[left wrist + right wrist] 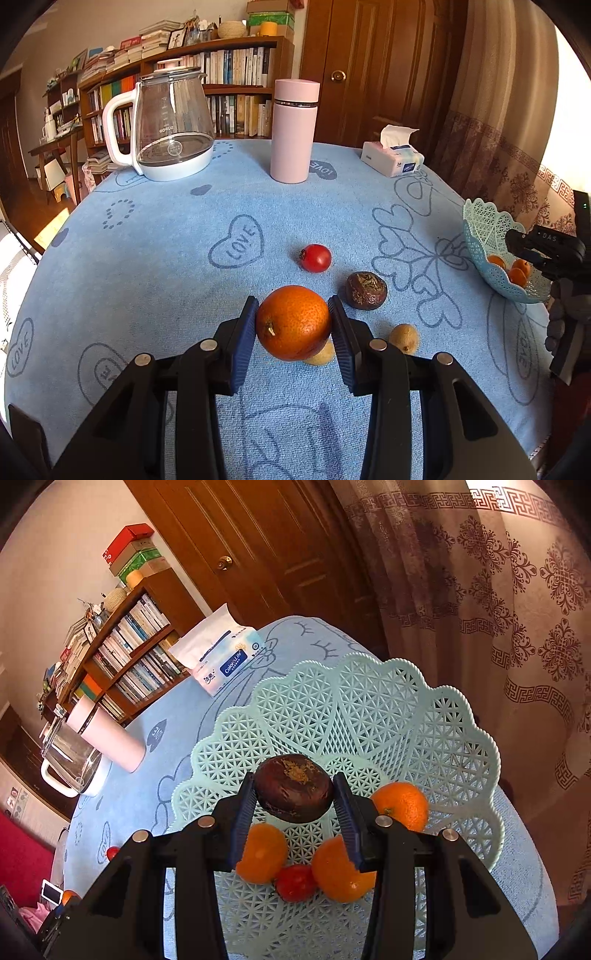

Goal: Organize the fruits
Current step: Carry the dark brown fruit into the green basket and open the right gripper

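Two hand-held grippers loaded: left hand-held gripper (pixel 292 322) pinching an orange (pixel 293 322) above the tabletop (pixel 147 258); right hand-held gripper (pixel 294 801) pinching dark fruit (pixel 294 788) over basket (pixel 369 709). Risk: released fruit bouncing toward 6 o'clock, off crowded oranges (pixel 400 805).

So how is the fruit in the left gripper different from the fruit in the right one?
The orange in the left gripper is bright orange with fine pores and a small stem; the dark fruit in the right gripper is purplish-brown with a rough, dry patch on top. The orange is held above the blue tablecloth; the dark fruit is held over the lacy basket. Both are roundish and squeezed between blue-padded jaws.
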Demonstrator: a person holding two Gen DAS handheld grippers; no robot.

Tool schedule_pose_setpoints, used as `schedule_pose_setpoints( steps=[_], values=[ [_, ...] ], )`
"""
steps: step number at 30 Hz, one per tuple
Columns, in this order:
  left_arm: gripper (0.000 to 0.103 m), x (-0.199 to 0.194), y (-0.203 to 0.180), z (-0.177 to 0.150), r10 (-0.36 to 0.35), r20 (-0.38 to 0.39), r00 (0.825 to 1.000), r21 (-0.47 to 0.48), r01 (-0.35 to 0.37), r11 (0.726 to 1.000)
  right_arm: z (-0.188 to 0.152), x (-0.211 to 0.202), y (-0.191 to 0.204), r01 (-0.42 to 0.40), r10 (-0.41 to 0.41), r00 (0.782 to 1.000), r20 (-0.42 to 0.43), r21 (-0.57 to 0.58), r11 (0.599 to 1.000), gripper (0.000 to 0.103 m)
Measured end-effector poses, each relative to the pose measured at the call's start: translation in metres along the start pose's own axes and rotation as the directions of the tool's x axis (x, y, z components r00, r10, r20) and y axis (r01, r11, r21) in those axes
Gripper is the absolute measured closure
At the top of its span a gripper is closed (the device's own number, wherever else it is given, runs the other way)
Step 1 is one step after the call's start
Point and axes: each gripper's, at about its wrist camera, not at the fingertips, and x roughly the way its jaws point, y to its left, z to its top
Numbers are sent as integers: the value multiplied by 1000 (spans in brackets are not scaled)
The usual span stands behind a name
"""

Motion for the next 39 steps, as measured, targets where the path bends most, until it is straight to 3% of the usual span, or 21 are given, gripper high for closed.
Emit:
schedule_pose_setpoints(
  steps=[16,29,39],
  values=[
    [64,-2,-54,15,-35,24,999,98,33,995,-7,-6,26,168,-149,981,126,-152,974,60],
    [64,2,-99,24,-65,28,997,175,60,983,-7,-2,22,163,-149,983,102,-144,976,60],
    [64,4,-109,25,-73,23,997,194,67,979,-7,-1,21,144,-133,987,91,-134,980,60]
  ],
)
